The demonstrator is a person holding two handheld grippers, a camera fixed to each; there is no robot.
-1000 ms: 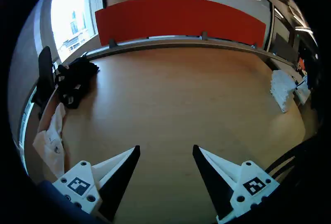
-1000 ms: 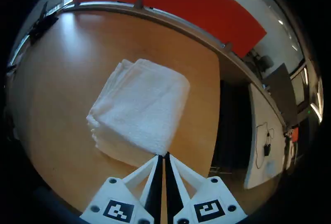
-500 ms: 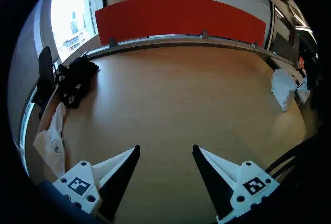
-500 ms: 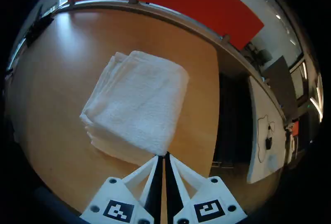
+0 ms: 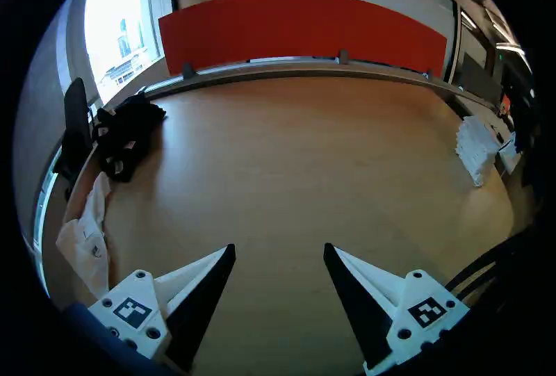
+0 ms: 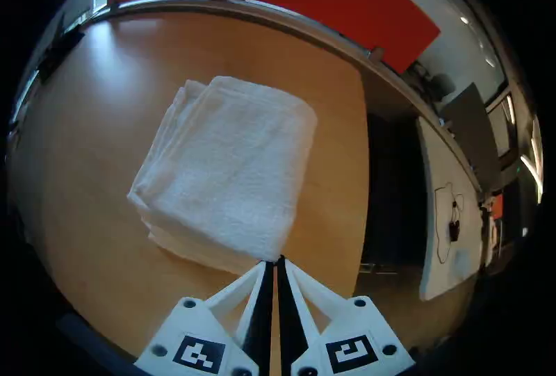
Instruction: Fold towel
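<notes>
- Item, towel [image 6: 229, 167]: white terry, already folded into a thick squarish stack of several layers. It lies flat on the bench [image 6: 90, 133], close to the bench's right-hand edge, with a dark drop beyond that edge.
- Right claw [image 6: 272, 263]: fingers drawn together with nothing visible between them. The tips sit at the towel's near corner; whether they touch the cloth cannot be told.
- Left claw [image 5: 277, 247]: fingers spread wide and holding nothing, poised over bare bench. A white folded stack at the far right of its view is probably the same towel, well apart from this claw.
- Other stock: black bag [image 5: 125, 133] and a pale crumpled cloth or bag [image 5: 87, 230] at the bench's left end; red partition [image 5: 306, 28] along the back.
- Task status, judged: folding looks finished or nearly so.
- Hazard 1: a forward nudge from the closed right claw could skew the layers and spoil the fold.
- Hazard 2: a sideways push could slide the stack off the nearby edge.
- Hazard 3: pinching only the top layer and lifting would peel the fold open, and the left claw is too far off to steady the stack.
</notes>
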